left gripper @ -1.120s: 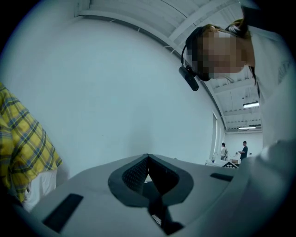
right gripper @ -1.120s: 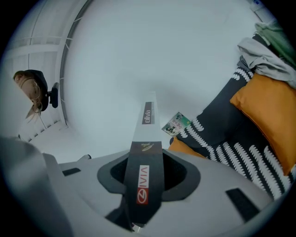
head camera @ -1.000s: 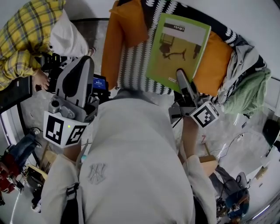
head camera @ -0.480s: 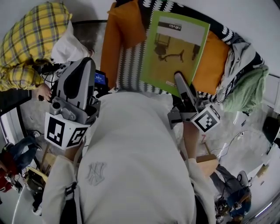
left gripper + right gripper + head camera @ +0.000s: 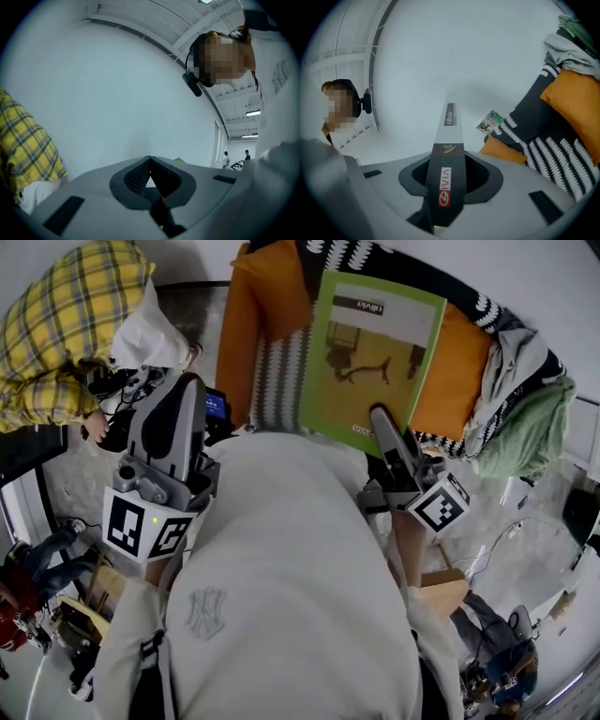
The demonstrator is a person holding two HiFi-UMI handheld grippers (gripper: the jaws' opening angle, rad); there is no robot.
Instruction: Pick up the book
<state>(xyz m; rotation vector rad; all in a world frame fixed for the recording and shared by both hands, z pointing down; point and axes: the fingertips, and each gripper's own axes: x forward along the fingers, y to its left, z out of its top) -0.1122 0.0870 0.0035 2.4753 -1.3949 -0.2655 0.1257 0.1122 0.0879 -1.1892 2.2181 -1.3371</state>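
The book [image 5: 375,352] is a thin green one with a grey title band, held up over the sofa. My right gripper [image 5: 380,418] is shut on its lower edge. In the right gripper view the book's dark spine [image 5: 449,136] runs straight up between the jaws of the right gripper [image 5: 449,157], which press it from both sides. My left gripper [image 5: 183,390] hangs at the left, away from the book. In the left gripper view the left gripper [image 5: 150,161] has its tips together with nothing between them.
The sofa carries orange cushions [image 5: 267,296], a black-and-white patterned throw [image 5: 281,381] and green and grey cloths [image 5: 530,432] at its right end. A person in a yellow plaid shirt [image 5: 56,324] crouches at the left by cables. Clutter lies on the floor at both sides.
The book and my right gripper have risen a little and drifted left in the head view. My left gripper has shifted slightly and stays shut.
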